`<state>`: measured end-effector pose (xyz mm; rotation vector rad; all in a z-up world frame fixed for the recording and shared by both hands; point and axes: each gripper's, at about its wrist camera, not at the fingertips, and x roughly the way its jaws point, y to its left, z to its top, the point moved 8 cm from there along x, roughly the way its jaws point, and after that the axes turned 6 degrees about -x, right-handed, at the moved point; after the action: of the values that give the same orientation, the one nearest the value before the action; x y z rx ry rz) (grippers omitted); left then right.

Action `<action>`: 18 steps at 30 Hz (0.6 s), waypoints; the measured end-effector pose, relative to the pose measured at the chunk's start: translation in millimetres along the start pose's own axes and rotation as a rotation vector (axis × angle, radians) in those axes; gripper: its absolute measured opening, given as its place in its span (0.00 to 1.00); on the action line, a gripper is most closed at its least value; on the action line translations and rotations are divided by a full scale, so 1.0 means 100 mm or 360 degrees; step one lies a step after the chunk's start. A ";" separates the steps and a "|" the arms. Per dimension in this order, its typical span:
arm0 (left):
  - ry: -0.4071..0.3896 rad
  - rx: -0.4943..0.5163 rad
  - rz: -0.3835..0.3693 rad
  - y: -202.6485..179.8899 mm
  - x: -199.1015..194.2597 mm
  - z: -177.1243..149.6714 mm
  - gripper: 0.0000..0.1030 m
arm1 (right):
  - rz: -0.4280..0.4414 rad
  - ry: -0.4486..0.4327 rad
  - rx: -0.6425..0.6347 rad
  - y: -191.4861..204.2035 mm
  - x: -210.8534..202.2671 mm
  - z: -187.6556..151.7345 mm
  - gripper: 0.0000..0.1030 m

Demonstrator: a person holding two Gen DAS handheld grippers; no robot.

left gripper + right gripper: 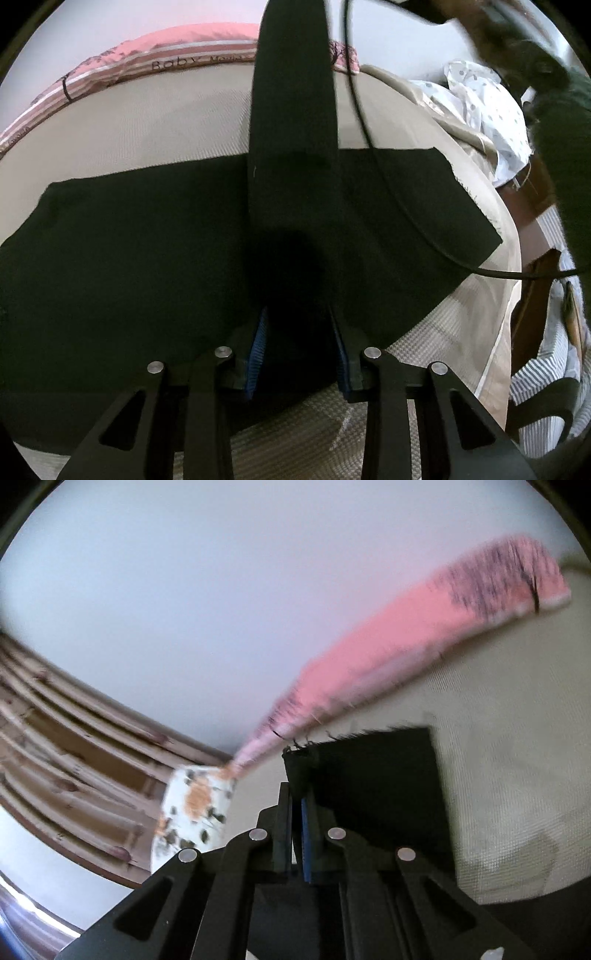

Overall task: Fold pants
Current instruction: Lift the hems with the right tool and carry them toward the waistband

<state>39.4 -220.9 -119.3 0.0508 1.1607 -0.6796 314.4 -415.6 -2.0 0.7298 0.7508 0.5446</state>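
Left gripper [301, 354] and right gripper [295, 834] are both clamping soft, limp black pants [147, 240] at their hems, lifting them off the mattress [147, 129].

You see black pants [147, 240] on a beige mattress [147, 122], a pink striped blanket [122, 62], and a white dotted cloth [487, 107].

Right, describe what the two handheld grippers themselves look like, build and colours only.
Both match. The left gripper and the right gripper have matte black linkage arms with triangular cut-outs, joined by round silver pivot pins. Their fingers carry ribbed blue pads. A thin black cable shows only in the left wrist view, and where it leads is unclear.
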 end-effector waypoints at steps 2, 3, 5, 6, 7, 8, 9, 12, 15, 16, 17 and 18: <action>-0.0048 0.0028 0.0027 0.03 -0.06 0.04 0.32 | 0.0011 -0.0093 -0.0027 0.15 -0.35 0.03 0.05; -0.0075 0.0059 0.0040 0.01 -0.09 0.05 0.32 | -0.0002 -0.0133 -0.0041 0.17 -0.52 0.02 0.05; -0.0095 0.0090 0.0053 0.00 -0.10 0.08 0.32 | -0.0084 -0.0220 -0.0053 0.10 -0.90 -0.07 0.05; -0.0091 0.0110 0.0057 0.00 -0.09 0.07 0.32 | -0.0140 -0.0265 -0.0009 -0.03 -1.14 -0.17 0.05; -0.0087 0.0130 0.0059 -0.01 -0.08 0.06 0.32 | -0.0195 -0.0294 0.0025 -0.15 -1.31 -0.26 0.05; -0.0084 0.0150 0.0064 -0.01 -0.06 0.05 0.32 | -0.0312 -0.0331 0.0077 -0.39 -1.57 -0.42 0.05; -0.0078 0.0163 0.0067 -0.02 -0.05 0.04 0.32 | -0.0395 -0.0348 0.0151 -0.61 -1.74 -0.56 0.05; -0.0029 0.0194 0.0033 -0.05 0.01 -0.01 0.32 | -0.0663 -0.0304 0.0469 -1.38 -2.16 -1.22 0.05; 0.0022 0.0233 0.0041 -0.06 0.07 -0.03 0.32 | -0.0827 -0.0194 0.0739 -1.99 -2.33 -1.86 0.04; 0.0053 0.0260 0.0060 -0.08 0.10 -0.05 0.32 | -0.0867 -0.0159 0.0793 -2.10 -2.32 -2.02 0.04; 0.0077 0.0281 0.0070 -0.10 0.12 -0.07 0.32 | -0.0911 -0.0129 0.0810 -2.20 -2.31 -2.13 0.04; 0.0086 0.0322 0.0089 -0.12 0.13 -0.08 0.32 | -0.0938 -0.0112 0.0812 -2.26 -2.29 -2.19 0.04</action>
<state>29.6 -233.2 -130.2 0.2730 1.1348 -0.7481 46.8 -625.9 -190.1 0.9371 1.0012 -0.2197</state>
